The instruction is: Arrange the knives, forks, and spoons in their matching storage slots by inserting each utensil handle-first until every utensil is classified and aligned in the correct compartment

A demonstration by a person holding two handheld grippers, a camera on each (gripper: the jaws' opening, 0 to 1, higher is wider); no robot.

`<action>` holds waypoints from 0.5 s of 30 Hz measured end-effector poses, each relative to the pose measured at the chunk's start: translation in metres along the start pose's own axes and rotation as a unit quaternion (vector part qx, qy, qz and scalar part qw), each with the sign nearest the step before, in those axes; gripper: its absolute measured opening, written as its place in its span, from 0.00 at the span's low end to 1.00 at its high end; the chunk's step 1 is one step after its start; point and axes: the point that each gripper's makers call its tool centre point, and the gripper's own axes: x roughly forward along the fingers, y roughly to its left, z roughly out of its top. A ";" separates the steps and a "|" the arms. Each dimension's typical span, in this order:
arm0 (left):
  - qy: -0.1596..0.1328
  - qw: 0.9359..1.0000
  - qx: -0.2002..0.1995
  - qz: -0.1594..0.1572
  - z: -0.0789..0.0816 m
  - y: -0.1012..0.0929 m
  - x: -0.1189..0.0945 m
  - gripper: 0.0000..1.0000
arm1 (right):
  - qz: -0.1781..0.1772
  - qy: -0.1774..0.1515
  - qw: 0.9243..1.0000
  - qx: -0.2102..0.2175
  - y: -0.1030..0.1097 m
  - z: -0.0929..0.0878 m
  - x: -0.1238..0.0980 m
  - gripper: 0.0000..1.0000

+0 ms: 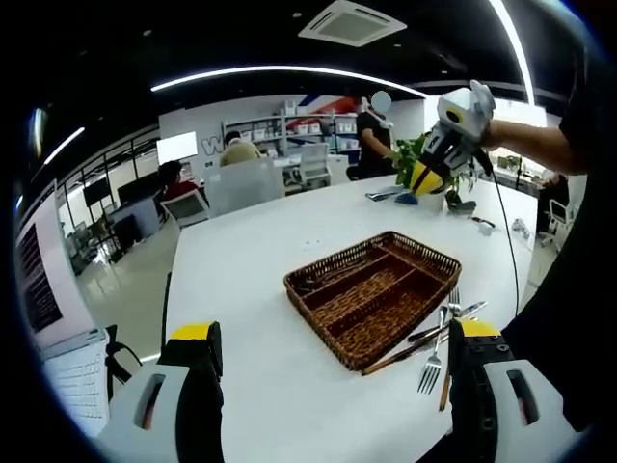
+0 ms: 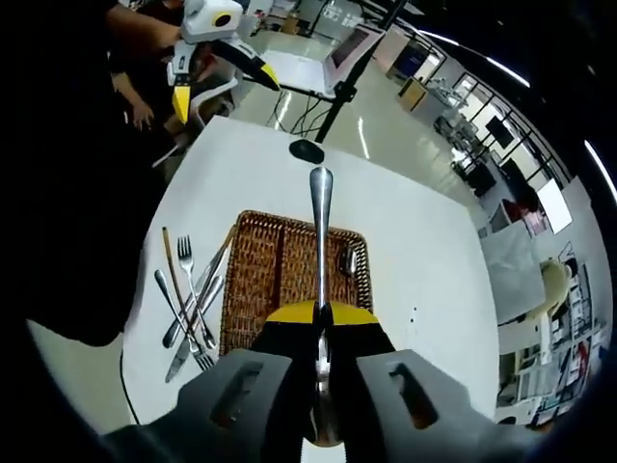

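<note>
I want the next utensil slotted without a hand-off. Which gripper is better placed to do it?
Right. The right gripper is already shut on a utensil, handle pointing forward over the wicker tray. The left gripper is open, holding nothing, beside the tray.

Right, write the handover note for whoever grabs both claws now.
Right claw: shut on a utensil, handle pointing forward over the wicker tray; which type cannot be told.
Left claw: open, holding nothing, hanging above the white table short of the tray.
Done: at least one utensil lies in a tray compartment.
Left: slot the held piece handle-first, then sort the loose pile of forks and other cutlery lying on the table beside the tray.
</note>
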 end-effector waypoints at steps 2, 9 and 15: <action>0.002 1.000 -0.001 0.001 -0.001 0.002 0.000 1.00 | -0.001 0.002 1.000 -0.004 -0.005 0.000 0.002 0.00; 0.003 1.000 -0.004 0.001 -0.002 0.006 0.002 1.00 | -0.010 0.005 1.000 -0.004 -0.030 -0.004 0.008 0.00; 0.006 1.000 -0.005 0.001 -0.003 0.010 0.003 1.00 | -0.014 0.006 1.000 -0.009 -0.046 -0.003 0.016 0.00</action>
